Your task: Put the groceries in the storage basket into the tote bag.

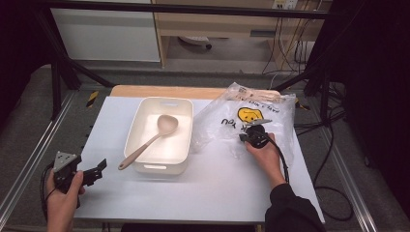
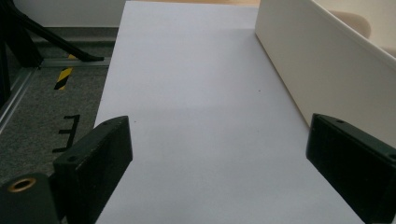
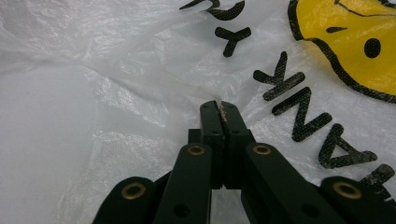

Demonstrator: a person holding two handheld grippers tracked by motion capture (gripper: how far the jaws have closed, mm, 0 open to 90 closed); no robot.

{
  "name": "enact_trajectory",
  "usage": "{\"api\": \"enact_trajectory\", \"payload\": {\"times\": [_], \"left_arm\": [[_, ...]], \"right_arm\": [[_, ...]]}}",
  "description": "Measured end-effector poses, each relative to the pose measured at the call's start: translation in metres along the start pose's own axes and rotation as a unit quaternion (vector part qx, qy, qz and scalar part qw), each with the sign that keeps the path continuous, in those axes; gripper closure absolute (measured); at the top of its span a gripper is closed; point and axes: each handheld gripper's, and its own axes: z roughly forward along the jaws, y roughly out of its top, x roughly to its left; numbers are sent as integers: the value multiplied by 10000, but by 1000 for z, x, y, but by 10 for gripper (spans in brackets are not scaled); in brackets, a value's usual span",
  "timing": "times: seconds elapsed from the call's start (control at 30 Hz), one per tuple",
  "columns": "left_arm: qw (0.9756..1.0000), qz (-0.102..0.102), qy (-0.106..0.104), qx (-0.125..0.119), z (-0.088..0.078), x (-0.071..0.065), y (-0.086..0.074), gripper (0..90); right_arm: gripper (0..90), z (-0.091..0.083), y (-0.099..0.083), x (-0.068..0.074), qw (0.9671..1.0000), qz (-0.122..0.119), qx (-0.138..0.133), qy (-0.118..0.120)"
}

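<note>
White tabletop supports all items. Nearest you, your left gripper rests at the table's left edge, jaws spread with nothing between them. Beyond it stands the cream tub; inside lies one beige spoon, bowl toward the far end, handle resting on the near rim. To the right, your right gripper is pressed together, apparently pinching a fold of the clear plastic bag, which lies flat just beside the tub.

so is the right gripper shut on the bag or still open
Shut on it. In the right gripper view the right gripper has its jaws pressed together, with a fold of the clear plastic bag pinched at their tips.
</note>
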Motion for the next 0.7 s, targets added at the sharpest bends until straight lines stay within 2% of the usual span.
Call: {"api": "enact_trajectory", "payload": {"times": [0.1,0.13,0.2,0.23,0.27,0.3,0.4,0.47,0.5,0.6,0.67,0.7], "left_arm": [[9999,-26,30,164,-2,2,2,73],[9998,-62,51,167,-2,3,3,84],[9999,-102,-12,37,-5,3,8,83],[10000,-59,5,-20,-7,2,10,83],[10000,-53,19,-82,-9,2,13,81],[9998,-72,2,-165,-11,0,15,81],[9996,1,-47,-294,-15,-5,22,75],[9994,133,-39,-317,-16,-11,30,71],[9992,120,-89,-383,-17,-14,35,74],[9980,306,-251,-487,-23,-30,47,77],[9965,389,-408,-613,-27,-41,53,78],[9943,549,-490,-767,-31,-53,59,78]], "right_arm": [[900,-9,1,7,10000,-85,-48,2],[900,-19,1,15,9999,-103,-114,20],[900,-29,-1,23,9999,-82,-130,61],[900,-29,-1,23,9999,-82,-130,61],[900,-38,-4,33,9998,-33,-109,158],[900,-38,-4,33,9998,-33,-109,158],[900,-51,-11,47,9996,78,-39,282],[900,-52,-12,49,9996,50,-4,292],[900,-52,-12,49,9996,28,-1,296],[900,-51,-10,45,9992,137,-71,367],[900,-49,-8,43,9990,135,-80,414],[900,-49,-8,43,9990,130,-86,418]]}}
